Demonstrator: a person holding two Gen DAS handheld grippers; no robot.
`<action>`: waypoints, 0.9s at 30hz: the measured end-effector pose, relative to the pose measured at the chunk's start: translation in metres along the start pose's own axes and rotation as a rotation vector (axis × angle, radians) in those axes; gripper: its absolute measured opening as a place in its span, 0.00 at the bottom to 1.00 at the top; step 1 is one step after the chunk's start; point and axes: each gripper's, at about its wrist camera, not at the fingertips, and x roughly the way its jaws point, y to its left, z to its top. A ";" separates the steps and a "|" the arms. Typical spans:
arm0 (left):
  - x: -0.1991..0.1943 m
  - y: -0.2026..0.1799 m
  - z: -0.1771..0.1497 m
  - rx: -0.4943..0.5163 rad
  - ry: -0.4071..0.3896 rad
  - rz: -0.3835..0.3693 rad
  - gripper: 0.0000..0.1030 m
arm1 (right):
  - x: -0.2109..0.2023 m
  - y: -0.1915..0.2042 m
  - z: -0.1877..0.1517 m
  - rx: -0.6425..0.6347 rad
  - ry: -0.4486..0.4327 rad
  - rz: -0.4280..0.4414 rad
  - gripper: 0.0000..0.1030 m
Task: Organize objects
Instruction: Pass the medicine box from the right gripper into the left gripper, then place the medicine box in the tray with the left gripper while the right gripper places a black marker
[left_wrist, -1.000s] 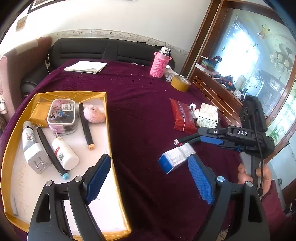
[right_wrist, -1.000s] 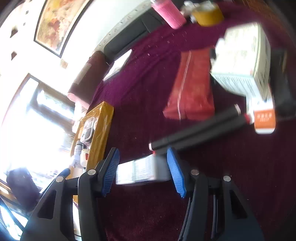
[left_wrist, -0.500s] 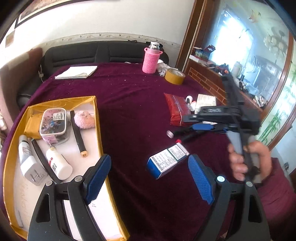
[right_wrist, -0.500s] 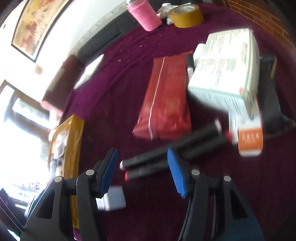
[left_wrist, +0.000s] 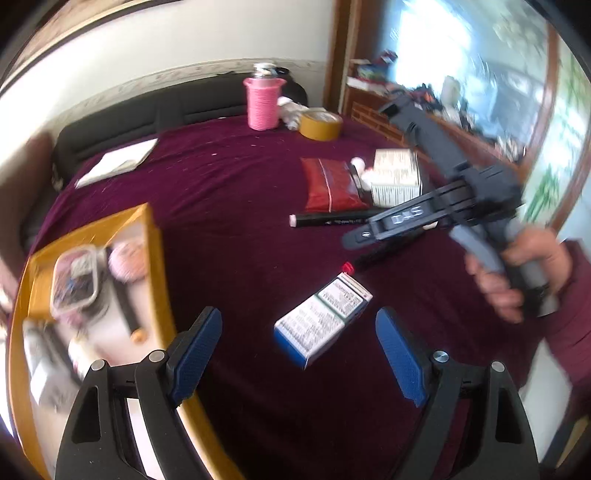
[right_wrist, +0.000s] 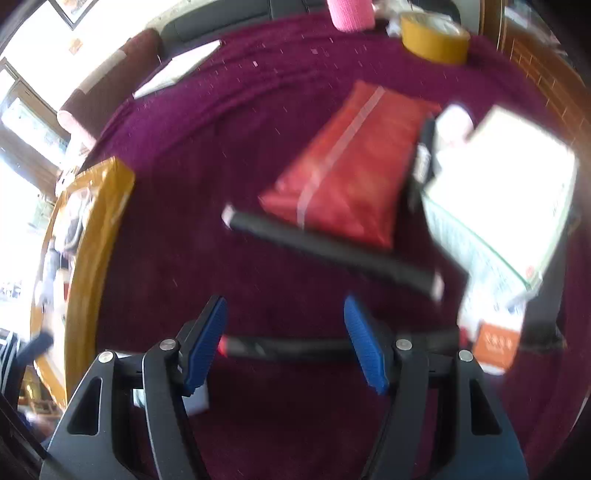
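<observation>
Released since a second ago, your box (left_wrist: 322, 324) lies diagonally before the left fingers (left_wrist: 194, 356), spread wide; right fingers (right_wrist: 205, 346) straddle the marker (right_wrist: 280, 346) crosswise.

Black plastic arms on the left gripper (left_wrist: 298, 347), blue ribbed pads (left_wrist: 195, 349), silver screws, right gripper (right_wrist: 286, 341) built alike, white "DAS" lettering, grey handle, bare-skinned hand (left_wrist: 517, 273), maroon sleeve (left_wrist: 576, 317)

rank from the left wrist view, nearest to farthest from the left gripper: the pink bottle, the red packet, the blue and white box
1. blue and white box, lying on the cloth just ahead, between the open left gripper fingers.
2. red packet, farther up, right of centre.
3. pink bottle, upright at the table's far edge.
</observation>
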 end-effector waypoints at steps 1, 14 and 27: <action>0.012 -0.008 0.004 0.042 0.014 0.012 0.79 | -0.004 -0.006 -0.003 0.016 -0.005 0.033 0.62; 0.056 -0.047 0.002 0.134 0.203 0.030 0.28 | -0.028 -0.015 -0.046 -0.141 0.010 0.092 0.62; -0.032 0.024 -0.021 -0.196 0.020 -0.090 0.29 | -0.023 0.037 -0.078 -0.350 -0.050 -0.160 0.12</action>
